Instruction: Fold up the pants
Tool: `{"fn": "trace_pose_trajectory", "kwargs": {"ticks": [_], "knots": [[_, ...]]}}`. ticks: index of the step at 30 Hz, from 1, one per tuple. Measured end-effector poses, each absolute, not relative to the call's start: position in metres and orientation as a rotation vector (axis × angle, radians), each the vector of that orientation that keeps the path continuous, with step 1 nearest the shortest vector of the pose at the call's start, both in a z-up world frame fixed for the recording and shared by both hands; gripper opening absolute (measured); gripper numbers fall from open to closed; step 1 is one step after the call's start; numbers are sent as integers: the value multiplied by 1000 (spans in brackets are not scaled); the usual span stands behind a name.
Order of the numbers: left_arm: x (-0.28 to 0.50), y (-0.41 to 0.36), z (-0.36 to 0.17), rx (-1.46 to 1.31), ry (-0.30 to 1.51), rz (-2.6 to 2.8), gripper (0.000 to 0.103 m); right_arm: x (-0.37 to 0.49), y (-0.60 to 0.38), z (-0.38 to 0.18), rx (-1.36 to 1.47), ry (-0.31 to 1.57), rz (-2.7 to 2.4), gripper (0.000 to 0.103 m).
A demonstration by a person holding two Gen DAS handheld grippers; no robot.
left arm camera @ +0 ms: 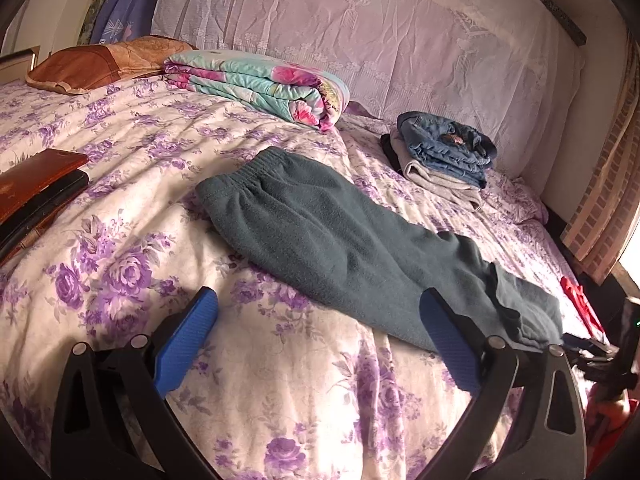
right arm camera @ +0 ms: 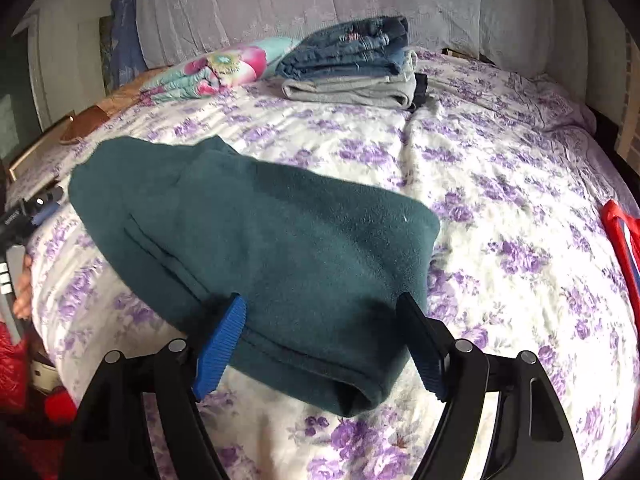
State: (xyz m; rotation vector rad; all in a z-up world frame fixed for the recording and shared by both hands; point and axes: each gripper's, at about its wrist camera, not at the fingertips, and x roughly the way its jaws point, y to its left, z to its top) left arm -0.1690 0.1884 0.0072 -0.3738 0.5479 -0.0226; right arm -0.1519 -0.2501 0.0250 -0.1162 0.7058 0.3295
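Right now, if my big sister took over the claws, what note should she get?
Left claw: open, holding nothing, over the bedspread beside the teal pants.
Right claw: open, straddling the pants' cuff end, not gripping.
Pants: folded lengthwise, legs stacked, waistband far from the cuffs.
Folded clothes pile sits near the wall.
Left: grip the cuffs, fold toward the waistband, probably stack on the pile.

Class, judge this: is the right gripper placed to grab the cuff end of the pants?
Probably yes. The right gripper is open, jaws either side of the pants cuff, with nothing between them.
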Motion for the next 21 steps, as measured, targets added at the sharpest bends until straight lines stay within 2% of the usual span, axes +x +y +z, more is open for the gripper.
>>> {"fn": "trace_pose_trajectory", "kwargs": {"ticks": [5, 7, 8, 9, 10, 13, 15, 16, 21], "knots": [[-167, 181, 7, -330, 570, 17, 98, -160, -277, 56, -52, 555, 292, 79], [-166, 180, 7, -323, 577, 28, 98, -144, -281, 46, -103, 593, 222, 81], [-165, 180, 7, -321, 581, 30, 98, -132, -276, 30, -183, 669, 179, 85], [-165, 180, 7, -322, 584, 30, 98, -122, -271, 10, -270, 745, 164, 85], [-164, 181, 7, -324, 589, 30, 98, -123, -272, 9, -262, 736, 180, 85], [-160, 182, 8, -333, 622, 34, 98, -131, -286, 35, -184, 654, 244, 86], [-155, 184, 10, -350, 658, 35, 98, -134, -292, 52, -146, 574, 237, 92], [-152, 186, 12, -360, 674, 34, 98, -133, -293, 58, -126, 555, 237, 100], [-127, 207, 17, -495, 753, -1, 98, -109, -281, 66, -105, 554, 314, 100]]}}
